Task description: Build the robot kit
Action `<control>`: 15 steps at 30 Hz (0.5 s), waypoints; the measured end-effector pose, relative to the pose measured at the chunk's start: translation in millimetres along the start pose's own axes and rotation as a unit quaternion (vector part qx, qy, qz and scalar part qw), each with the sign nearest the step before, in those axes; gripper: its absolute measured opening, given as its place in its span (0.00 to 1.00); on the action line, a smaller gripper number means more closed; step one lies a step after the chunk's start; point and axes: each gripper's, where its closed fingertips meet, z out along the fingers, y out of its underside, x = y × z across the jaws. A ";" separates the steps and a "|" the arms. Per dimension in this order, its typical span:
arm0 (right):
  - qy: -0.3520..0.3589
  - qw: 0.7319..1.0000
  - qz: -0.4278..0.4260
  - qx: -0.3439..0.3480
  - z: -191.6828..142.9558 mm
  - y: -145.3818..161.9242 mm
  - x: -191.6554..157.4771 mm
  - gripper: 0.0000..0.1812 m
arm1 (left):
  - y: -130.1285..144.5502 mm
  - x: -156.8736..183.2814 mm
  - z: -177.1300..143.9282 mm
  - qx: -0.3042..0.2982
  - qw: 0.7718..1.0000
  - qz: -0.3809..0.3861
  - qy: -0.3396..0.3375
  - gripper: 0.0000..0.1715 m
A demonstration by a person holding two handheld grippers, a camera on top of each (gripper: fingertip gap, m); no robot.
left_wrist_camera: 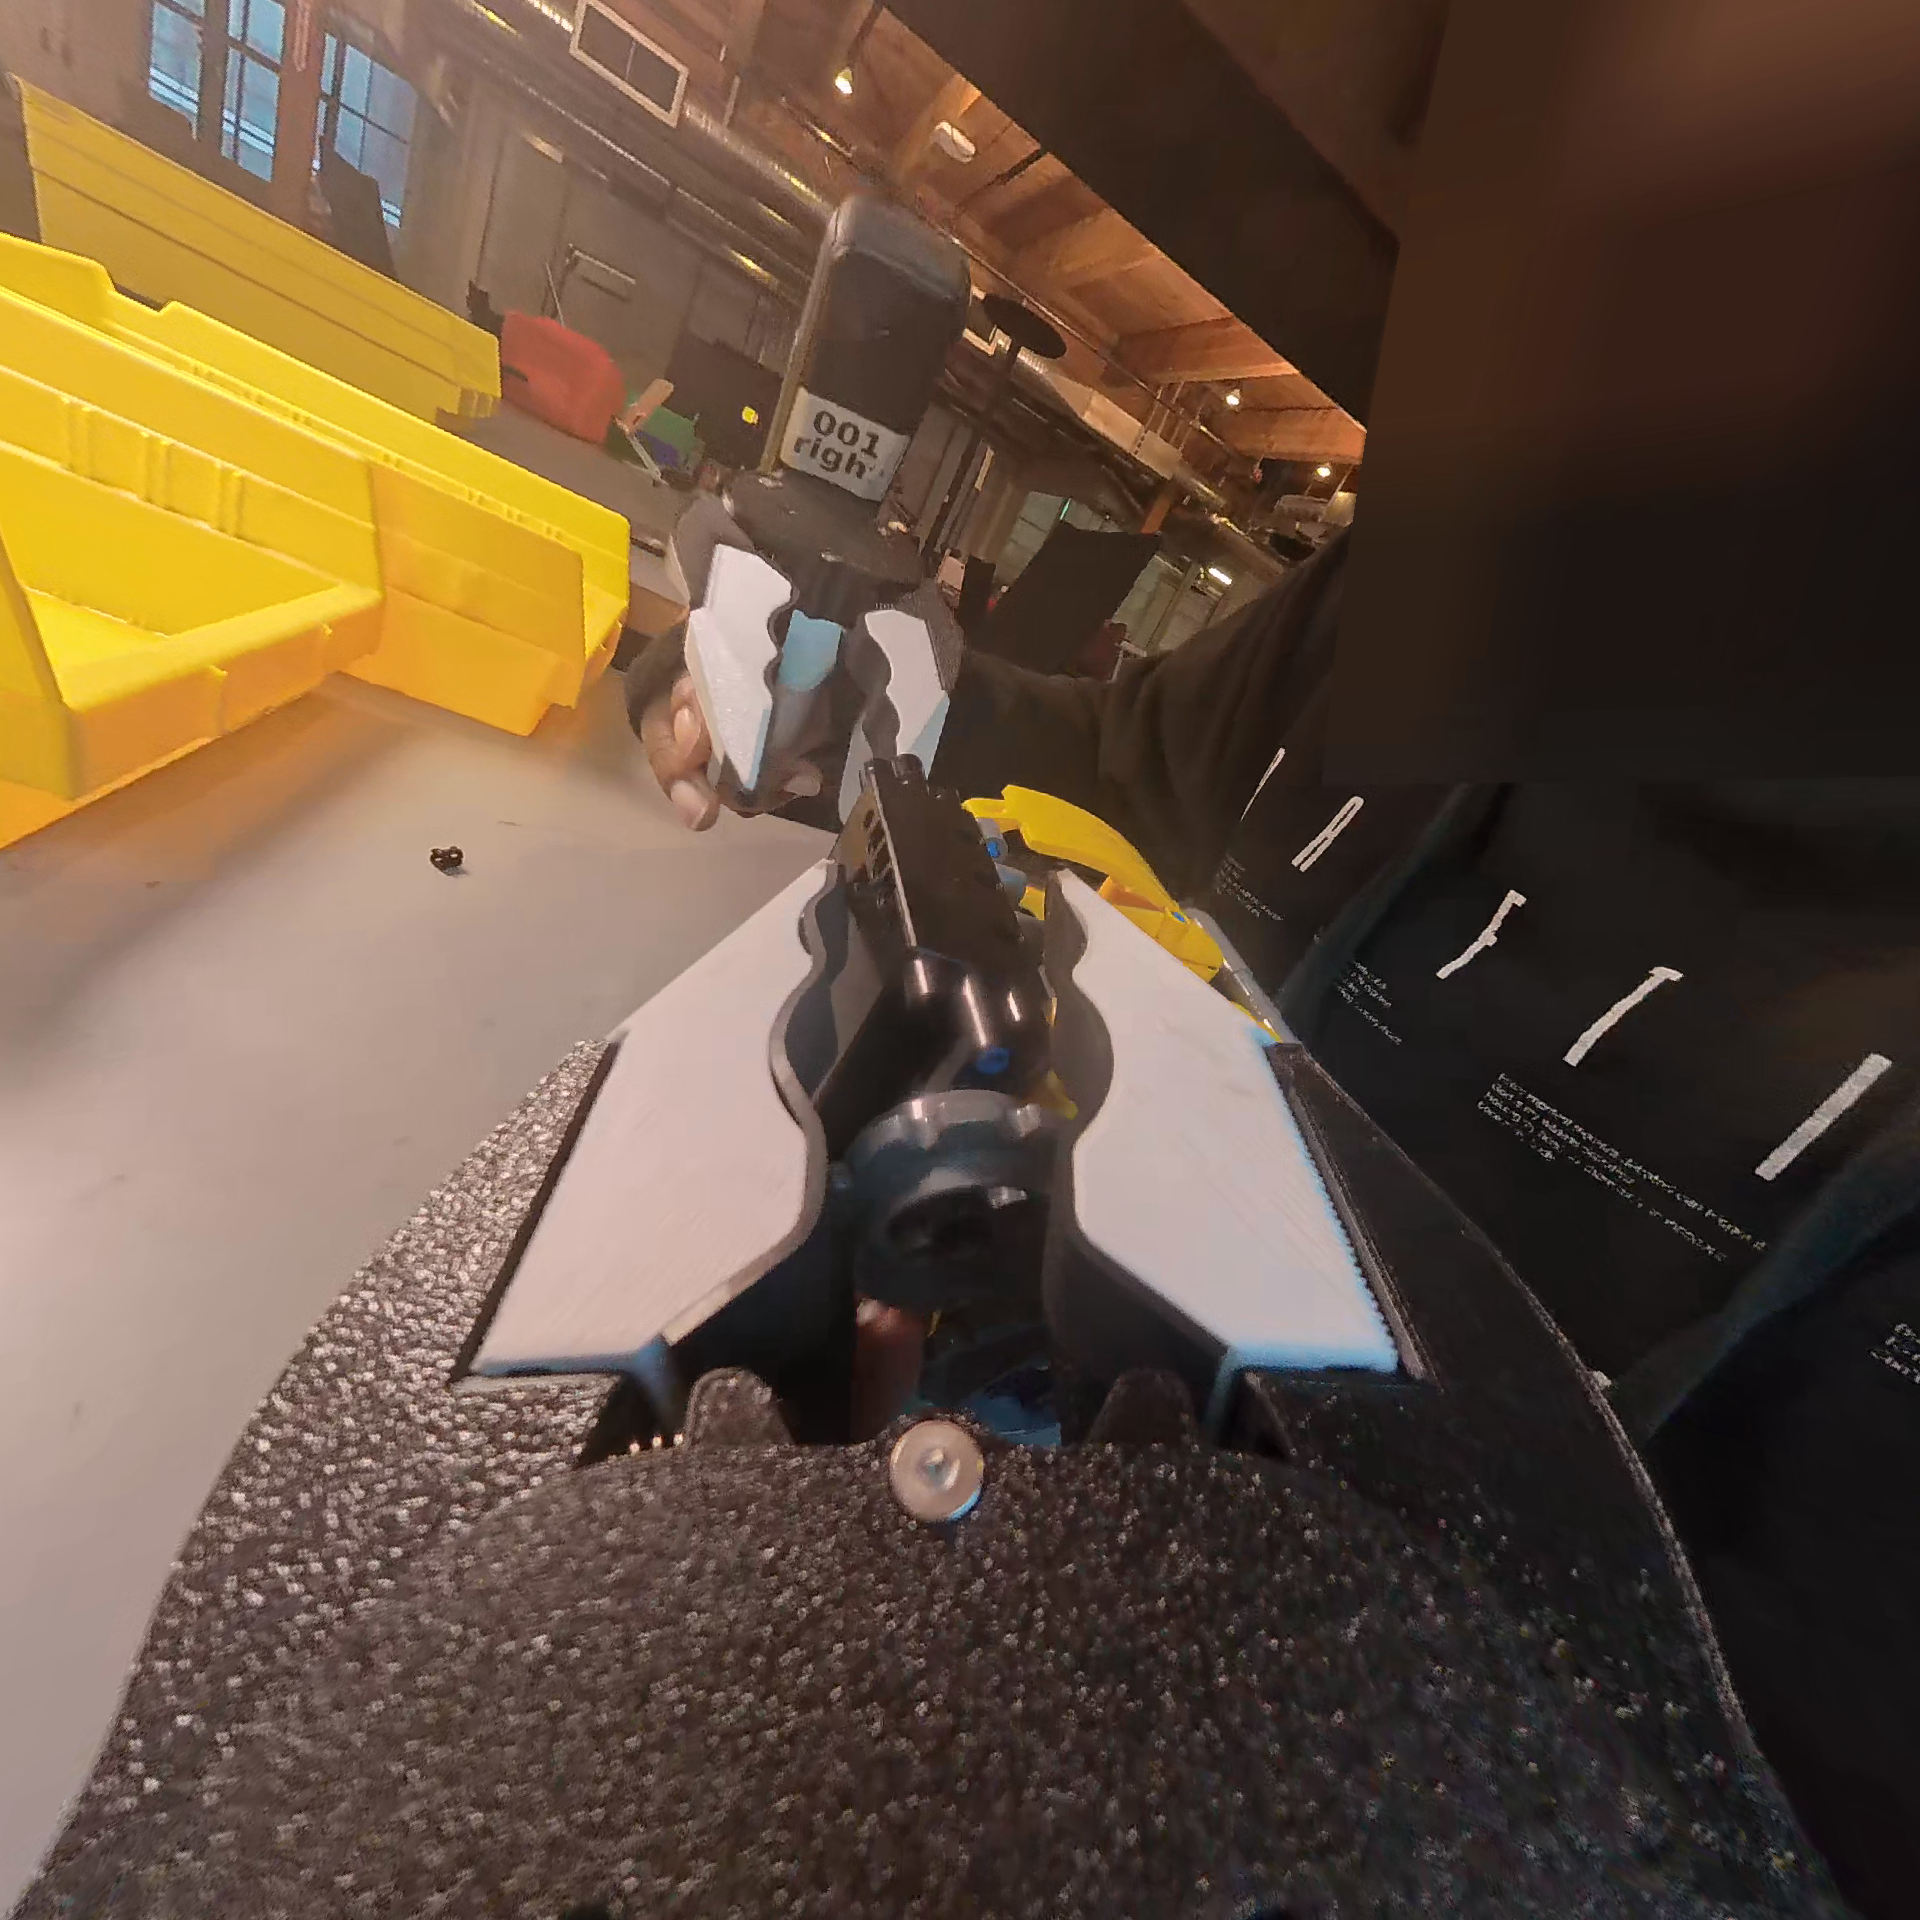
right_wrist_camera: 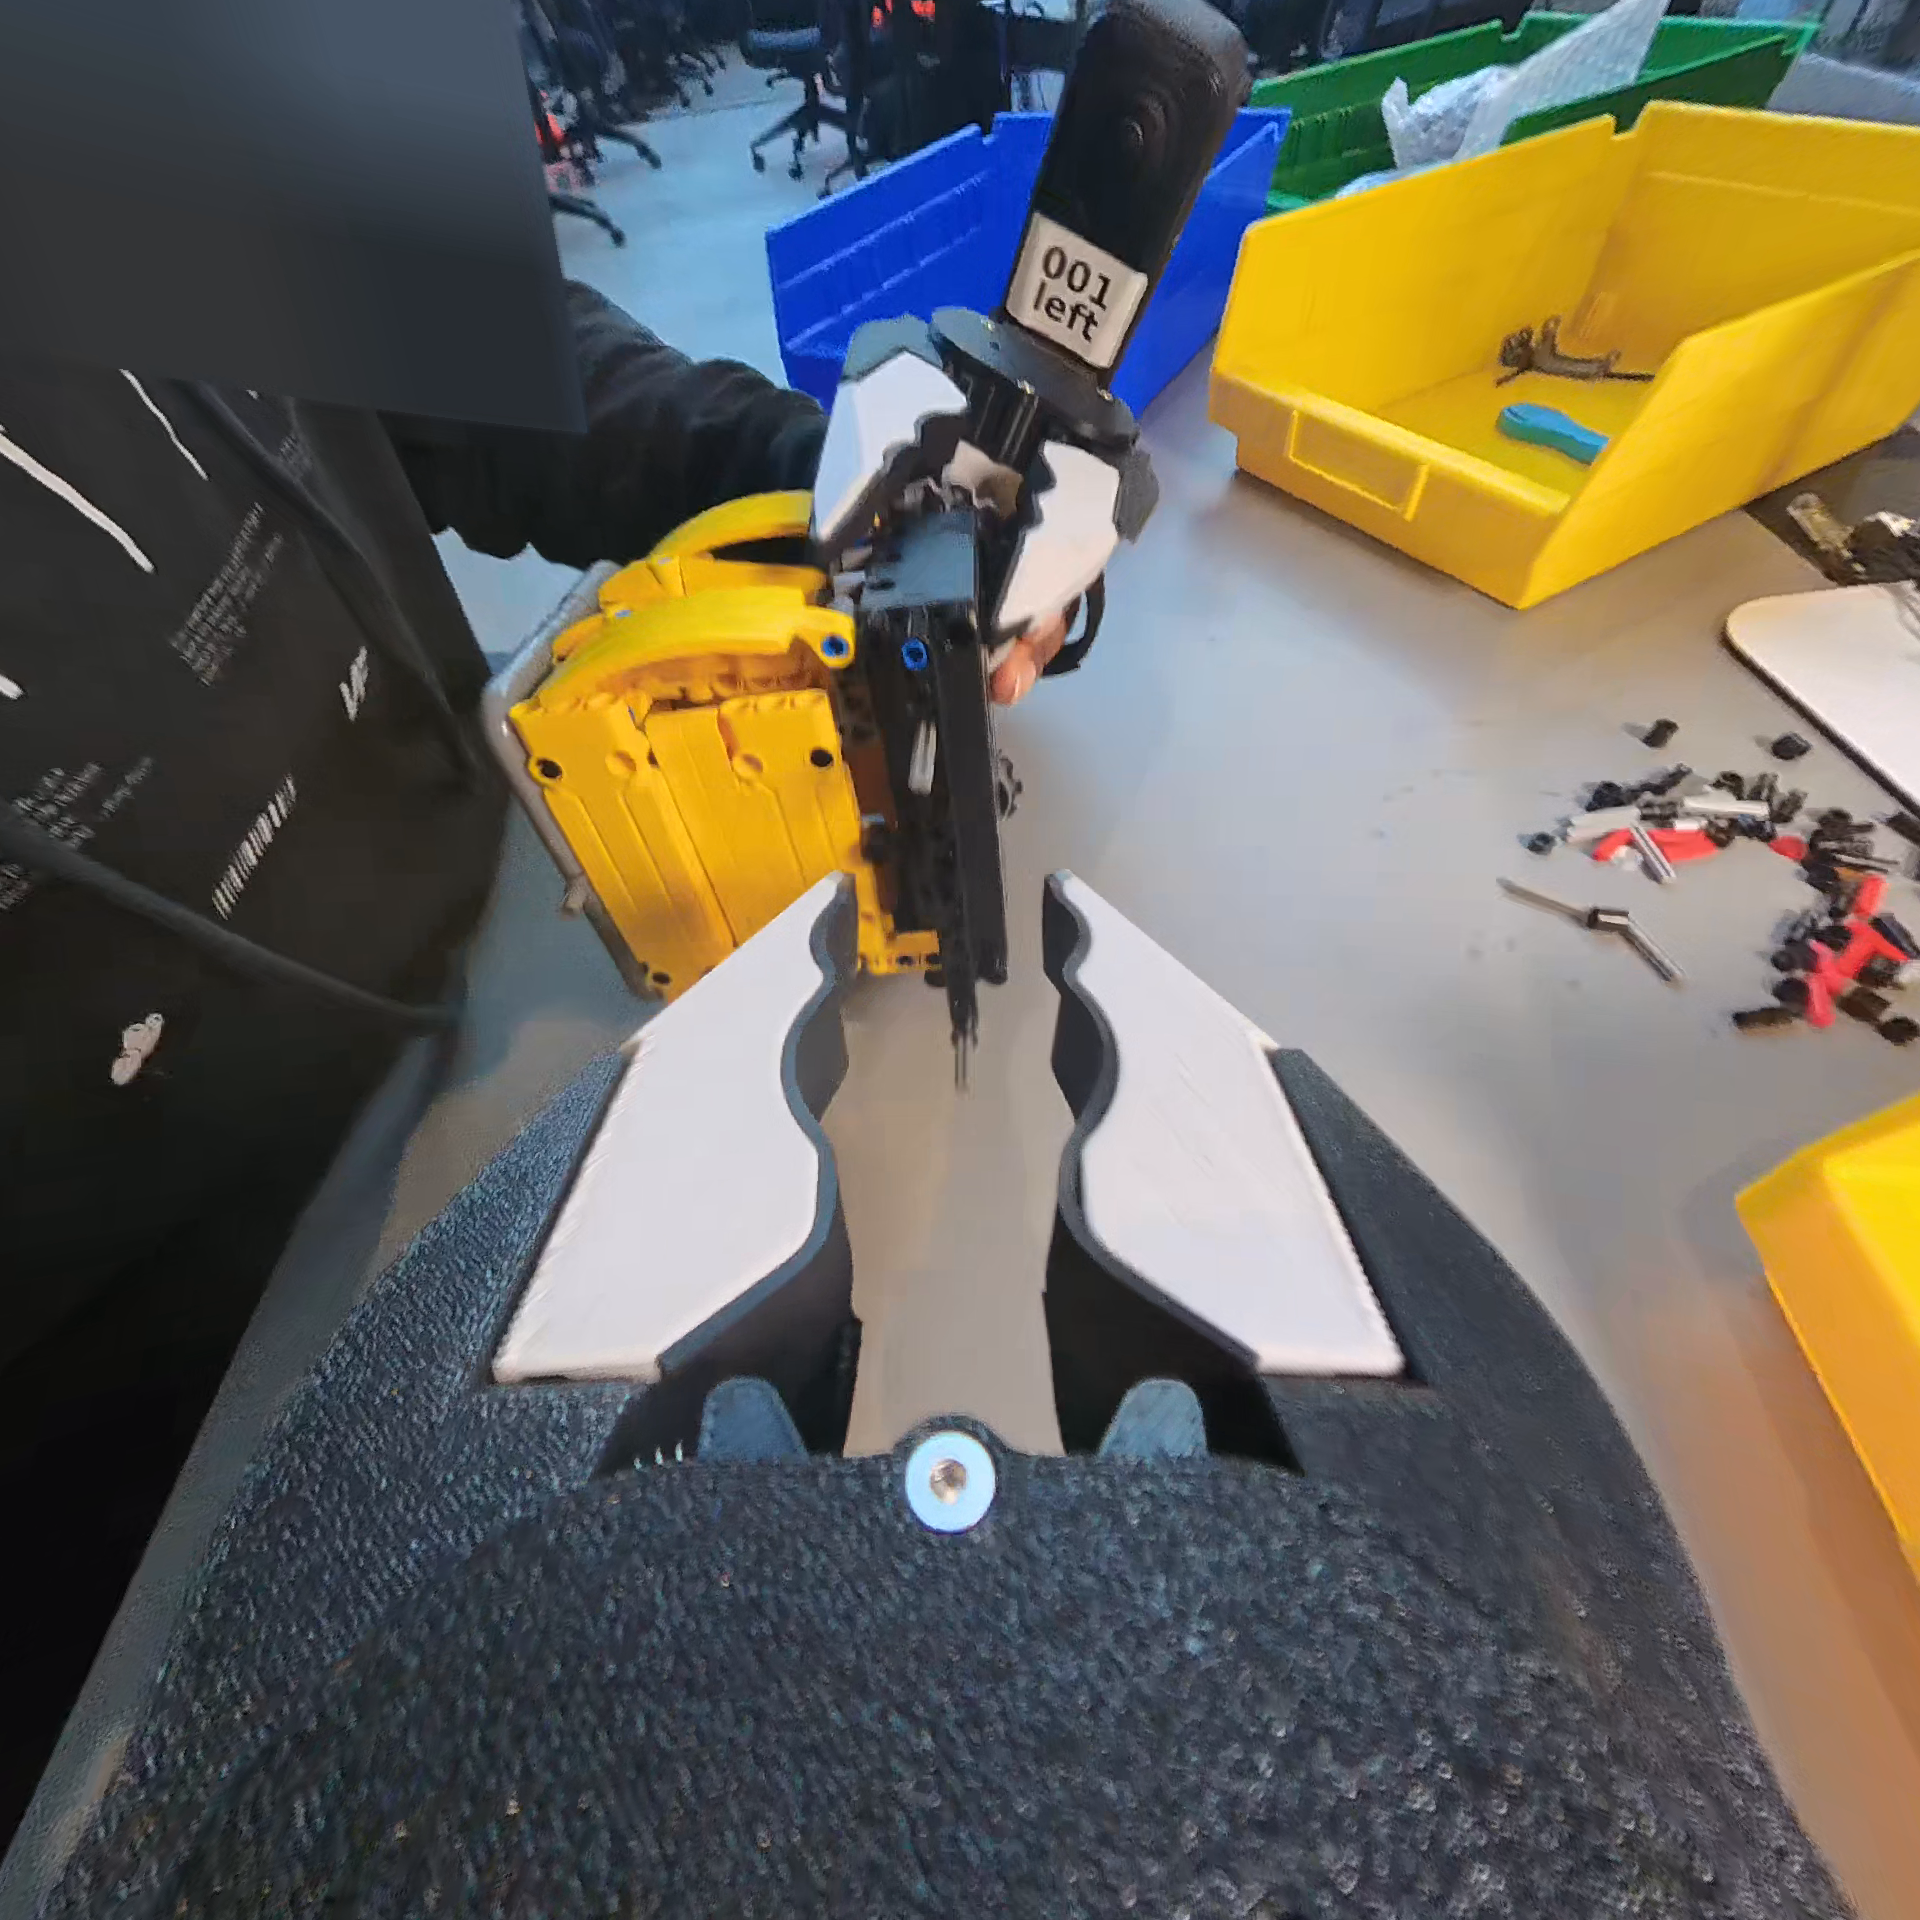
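Observation:
A brick-built model with a yellow body (right_wrist_camera: pixel 717 769) and a black frame (right_wrist_camera: pixel 935 748) stands upright at the table's near edge. My left gripper (left_wrist_camera: pixel 935 883) is shut on the black frame (left_wrist_camera: pixel 935 935), with a dark round hub between its fingers. In the right wrist view the left gripper (right_wrist_camera: pixel 956 561) grips the model's top. My right gripper (right_wrist_camera: pixel 945 883) is open. Its fingertips flank the lower end of the black frame without touching it. In the left wrist view the right gripper (left_wrist_camera: pixel 826 748) hangs just beyond the model, held by a hand.
Yellow bins (left_wrist_camera: pixel 260 540) stand at the left. A yellow bin (right_wrist_camera: pixel 1558 364) holds a teal piece (right_wrist_camera: pixel 1553 431). Behind are a blue bin (right_wrist_camera: pixel 914 239) and a green bin (right_wrist_camera: pixel 1455 94). Small black, red and grey parts (right_wrist_camera: pixel 1787 883) lie to the right. A person's dark clothing (right_wrist_camera: pixel 208 727) is close by. Spacing between my two grippers at the tips: around 7 cm.

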 end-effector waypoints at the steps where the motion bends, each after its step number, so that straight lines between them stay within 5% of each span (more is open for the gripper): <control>1: 0.008 1.000 0.006 -0.002 -0.9 5.9 1.2 0.20 | -4.2 0.9 -3.7 0.019 1.000 -0.003 0.006 0.17; 4: 0.023 1.000 0.015 -0.014 9.5 27.7 1.7 0.21 | -24.3 -0.5 -18.4 0.087 0.996 -0.020 0.017 0.00; 9: 0.019 0.999 -0.014 -0.038 35.1 43.6 -8.5 0.20 | -29.8 3.8 -18.6 0.076 0.997 0.015 0.007 0.00; 12: 0.020 0.999 -0.021 -0.032 38.6 38.9 -7.7 0.17 | -32.0 0.2 -19.7 0.062 0.998 0.020 -0.019 0.14; 15: 0.008 0.999 -0.025 -0.044 44.7 42.7 -9.3 0.12 | -34.0 2.5 -18.4 0.042 0.997 0.048 -0.044 0.17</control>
